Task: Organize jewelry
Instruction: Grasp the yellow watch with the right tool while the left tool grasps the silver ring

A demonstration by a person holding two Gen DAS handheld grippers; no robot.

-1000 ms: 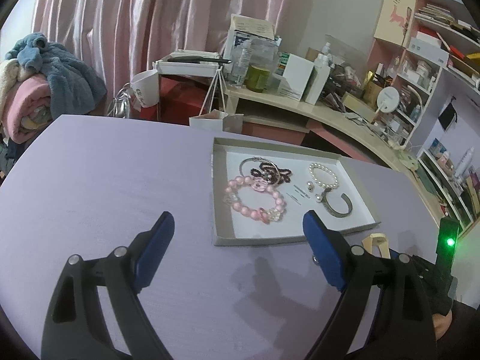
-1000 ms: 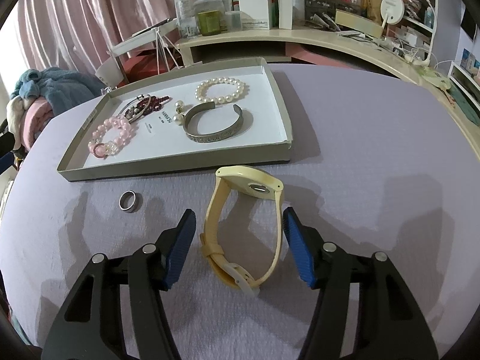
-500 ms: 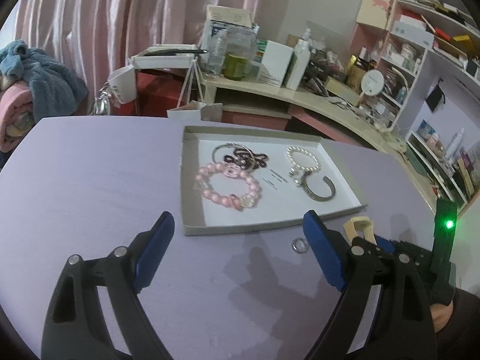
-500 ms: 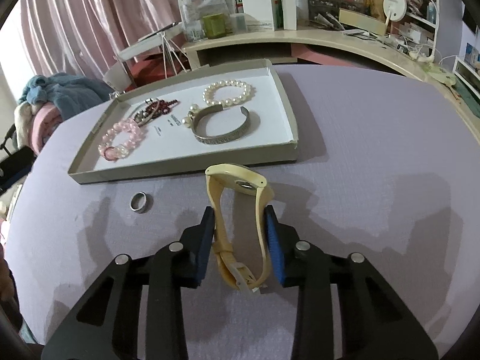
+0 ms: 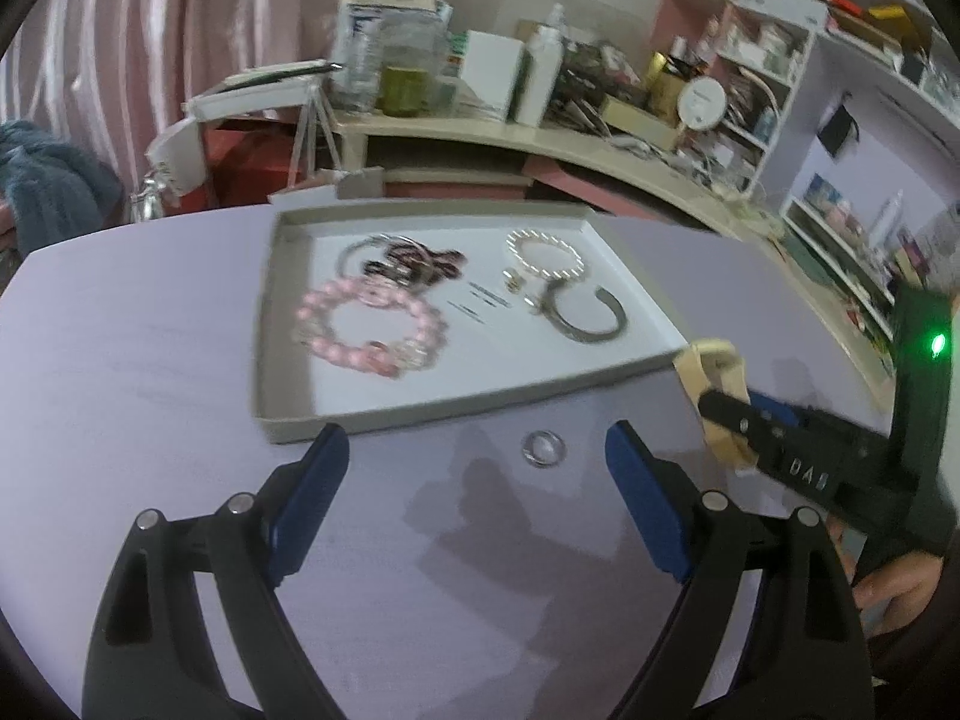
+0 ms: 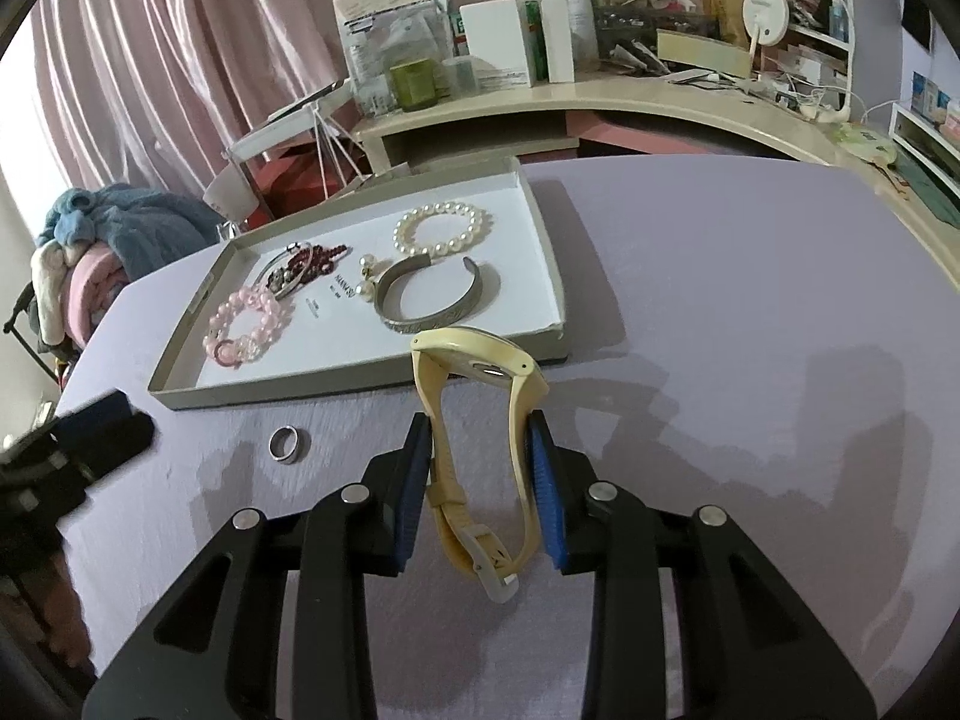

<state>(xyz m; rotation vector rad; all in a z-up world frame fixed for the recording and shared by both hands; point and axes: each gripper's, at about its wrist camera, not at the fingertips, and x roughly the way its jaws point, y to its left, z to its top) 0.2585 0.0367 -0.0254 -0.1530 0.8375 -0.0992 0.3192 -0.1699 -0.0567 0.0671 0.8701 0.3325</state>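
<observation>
A shallow grey tray (image 5: 456, 408) (image 6: 543, 228) on the purple table holds a pink bead bracelet (image 5: 372, 330) (image 6: 246, 324), a dark bead strand (image 5: 414, 261), a pearl bracelet (image 5: 543, 255) (image 6: 444, 228) and a metal cuff (image 5: 591, 315) (image 6: 429, 294). My right gripper (image 6: 480, 480) is shut on a pale yellow watch (image 6: 480, 420) (image 5: 714, 384), held just above the table before the tray. A silver ring (image 5: 543, 448) (image 6: 287, 443) lies on the table near the tray's front edge. My left gripper (image 5: 477, 498) is open, with the ring between and just beyond its fingertips.
A curved cream desk (image 6: 660, 96) with boxes, bottles and a round mirror stands behind the table. Shelves (image 5: 840, 90) fill the right. Pink curtains and a heap of blankets (image 6: 90, 252) are at the left.
My right gripper closed on the yellow watch and lifted it slightly toward the tray. My left gripper swung right and forward, bringing the ring between its open fingers.
</observation>
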